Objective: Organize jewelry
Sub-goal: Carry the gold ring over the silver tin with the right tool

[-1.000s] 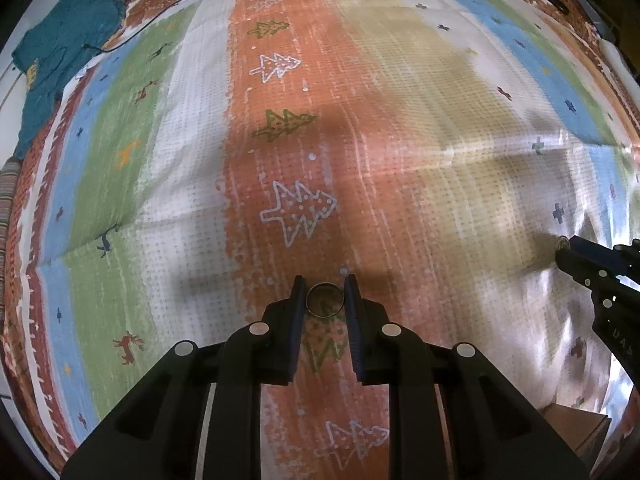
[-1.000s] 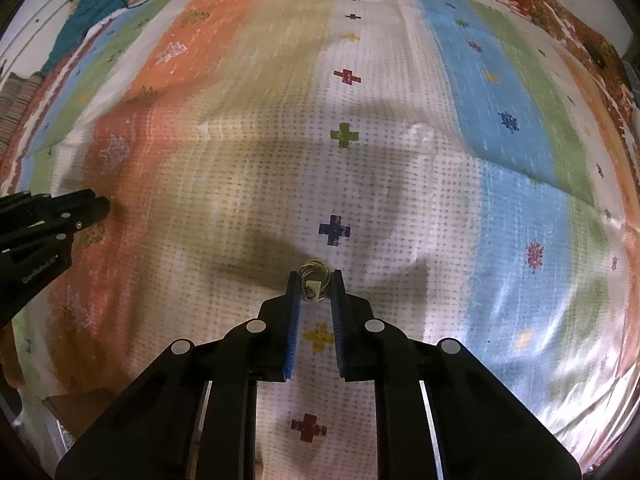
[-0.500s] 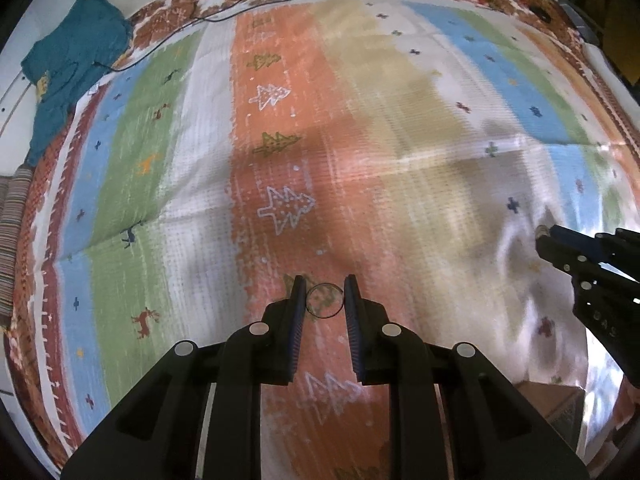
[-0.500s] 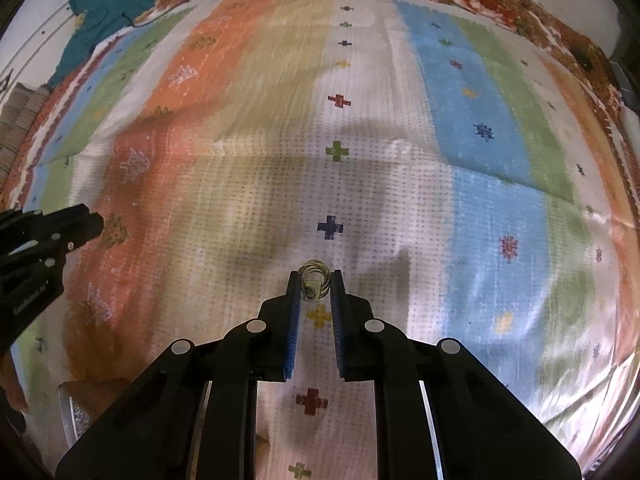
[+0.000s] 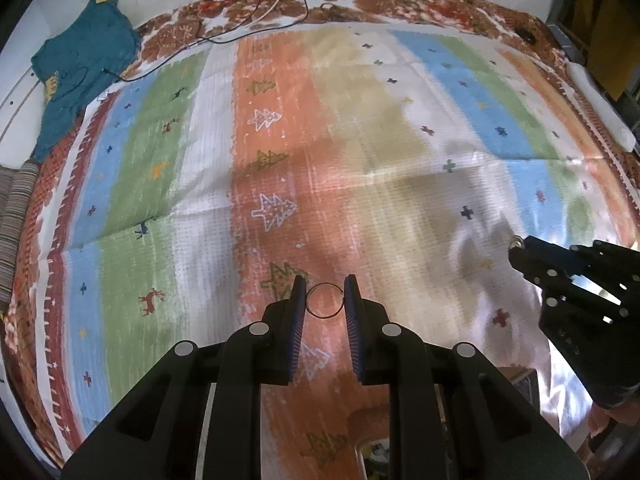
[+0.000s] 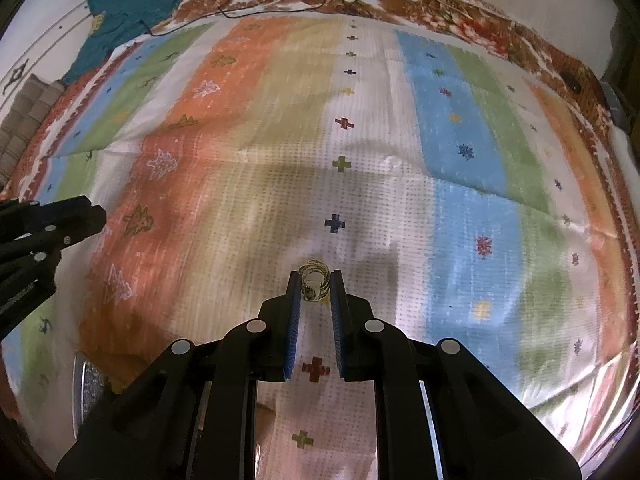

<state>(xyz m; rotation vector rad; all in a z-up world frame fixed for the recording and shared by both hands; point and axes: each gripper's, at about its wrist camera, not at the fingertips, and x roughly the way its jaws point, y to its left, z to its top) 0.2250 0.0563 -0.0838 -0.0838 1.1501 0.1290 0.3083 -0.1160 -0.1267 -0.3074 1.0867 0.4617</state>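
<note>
My left gripper (image 5: pixel 324 289) is shut on a thin dark ring (image 5: pixel 325 316), a plain hoop held upright between the blue pads, above the orange stripe of the bedspread. My right gripper (image 6: pixel 315 280) is shut on a gold coiled ring (image 6: pixel 314 285) made of several wire loops, above the white stripe. Each gripper shows in the other's view: the right one (image 5: pixel 516 249) at the right edge, with a bit of gold at its tip, and the left one (image 6: pixel 96 216) at the left edge. Both hang well above the cloth.
A striped bedspread (image 5: pixel 360 152) with tree and cross motifs covers the bed. A teal garment (image 5: pixel 80 68) lies at the far left corner, with cables (image 5: pixel 264 12) along the far edge. A shiny round container (image 6: pixel 86 384) peeks in at lower left of the right wrist view.
Both grippers have risen away from the bedspread with their rings still held; more of the bed, its far edge and the wall show now.
</note>
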